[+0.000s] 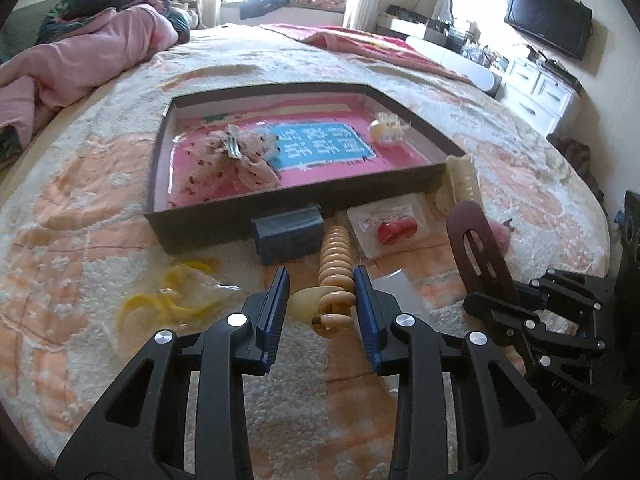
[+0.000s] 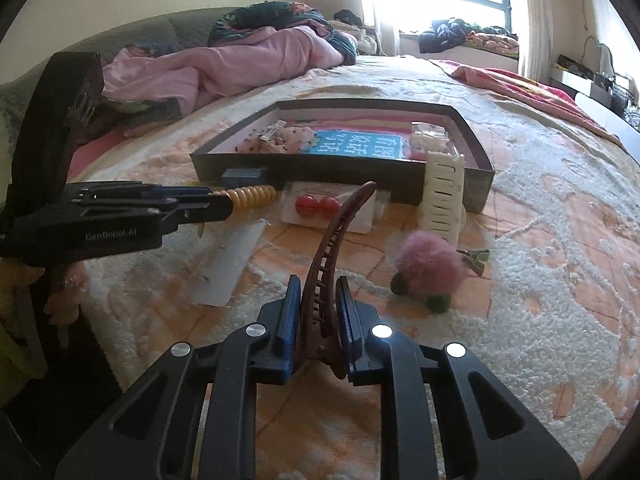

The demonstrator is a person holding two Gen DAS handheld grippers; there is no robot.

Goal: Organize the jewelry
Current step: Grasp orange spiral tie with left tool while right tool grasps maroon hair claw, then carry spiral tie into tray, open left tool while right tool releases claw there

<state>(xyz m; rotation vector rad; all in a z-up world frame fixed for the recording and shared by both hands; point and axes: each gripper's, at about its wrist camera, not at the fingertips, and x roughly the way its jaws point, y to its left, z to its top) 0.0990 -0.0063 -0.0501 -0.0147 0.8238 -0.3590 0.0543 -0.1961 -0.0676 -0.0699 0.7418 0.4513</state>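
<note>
Both grippers are matte black plastic with triangular cut-outs and round silver screws; the fingers (image 1: 276, 312) carry ribbed blue pads. White "GenRobot.AI" lettering marks the left gripper (image 2: 224, 210).

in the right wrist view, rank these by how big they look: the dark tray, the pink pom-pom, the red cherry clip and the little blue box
1. dark tray, by far the largest.
2. pink pom-pom, though it lies nearer the camera, which enlarges it.
3 and 4. red cherry clip and little blue box look about alike; I would not rank them.
</note>
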